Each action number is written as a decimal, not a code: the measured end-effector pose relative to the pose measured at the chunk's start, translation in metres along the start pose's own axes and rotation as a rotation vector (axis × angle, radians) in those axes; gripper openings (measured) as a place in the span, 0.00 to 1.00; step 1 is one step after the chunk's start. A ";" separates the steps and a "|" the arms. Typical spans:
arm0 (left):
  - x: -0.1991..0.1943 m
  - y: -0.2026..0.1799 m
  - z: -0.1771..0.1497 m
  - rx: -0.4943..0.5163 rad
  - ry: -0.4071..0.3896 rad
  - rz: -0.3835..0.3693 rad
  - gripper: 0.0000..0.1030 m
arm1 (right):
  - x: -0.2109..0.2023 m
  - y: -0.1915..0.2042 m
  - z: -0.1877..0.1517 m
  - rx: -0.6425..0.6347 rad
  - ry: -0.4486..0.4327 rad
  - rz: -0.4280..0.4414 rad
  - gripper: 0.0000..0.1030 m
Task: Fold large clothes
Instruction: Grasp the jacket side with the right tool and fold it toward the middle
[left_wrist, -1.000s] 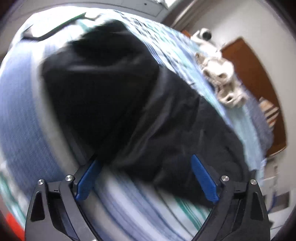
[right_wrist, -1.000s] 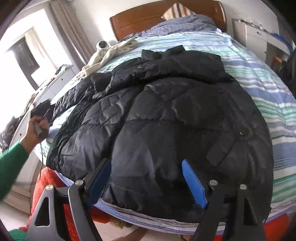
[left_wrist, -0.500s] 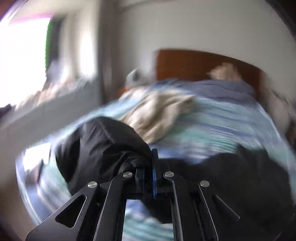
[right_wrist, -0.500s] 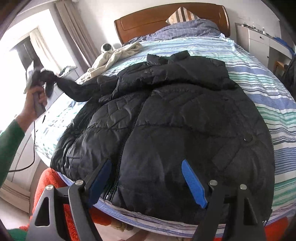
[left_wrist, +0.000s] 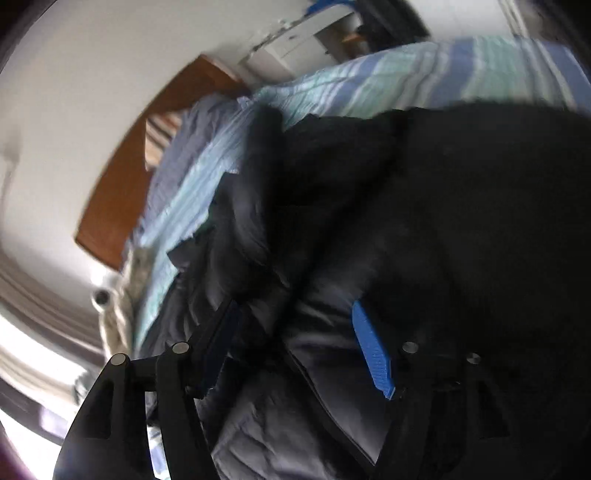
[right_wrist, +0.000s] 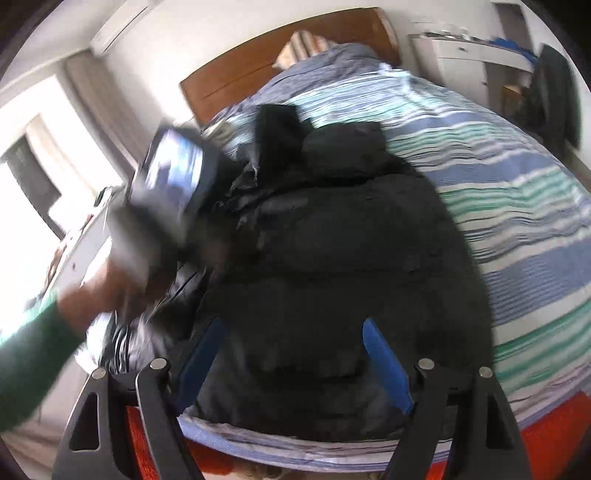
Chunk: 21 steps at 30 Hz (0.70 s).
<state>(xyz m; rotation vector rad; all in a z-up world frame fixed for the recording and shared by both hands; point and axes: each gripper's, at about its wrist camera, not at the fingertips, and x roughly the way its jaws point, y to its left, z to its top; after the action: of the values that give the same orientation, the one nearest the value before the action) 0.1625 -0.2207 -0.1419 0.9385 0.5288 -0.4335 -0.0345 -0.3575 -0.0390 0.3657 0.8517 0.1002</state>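
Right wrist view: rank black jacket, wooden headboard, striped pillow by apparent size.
1. black jacket, by far the largest
2. wooden headboard
3. striped pillow, smallest, though partly hidden

The jacket is nearest, which inflates it.

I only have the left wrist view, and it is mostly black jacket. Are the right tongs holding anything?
Observer: No. The right tongs stand open over the jacket near its hem, gripping nothing.
Operator: Does that hem hang off the bed?
Observer: It reaches the near edge, but a strip of striped sheet shows below it.
Operator: Anything under that edge?
Observer: A red thing sits below the bed edge, too blurred to name.
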 end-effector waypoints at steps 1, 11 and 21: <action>-0.009 0.003 -0.004 -0.018 0.001 -0.024 0.68 | -0.002 -0.006 0.004 0.012 -0.008 -0.002 0.78; -0.100 0.099 -0.104 -0.525 0.048 -0.053 0.91 | 0.094 -0.034 0.132 0.178 -0.016 0.193 0.82; -0.127 0.121 -0.227 -0.844 0.216 0.028 0.91 | 0.174 -0.026 0.204 0.176 -0.016 0.094 0.16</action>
<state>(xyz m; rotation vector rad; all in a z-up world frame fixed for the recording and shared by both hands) 0.0764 0.0491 -0.0979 0.1750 0.8064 -0.0534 0.2319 -0.3972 -0.0505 0.5712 0.8299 0.1100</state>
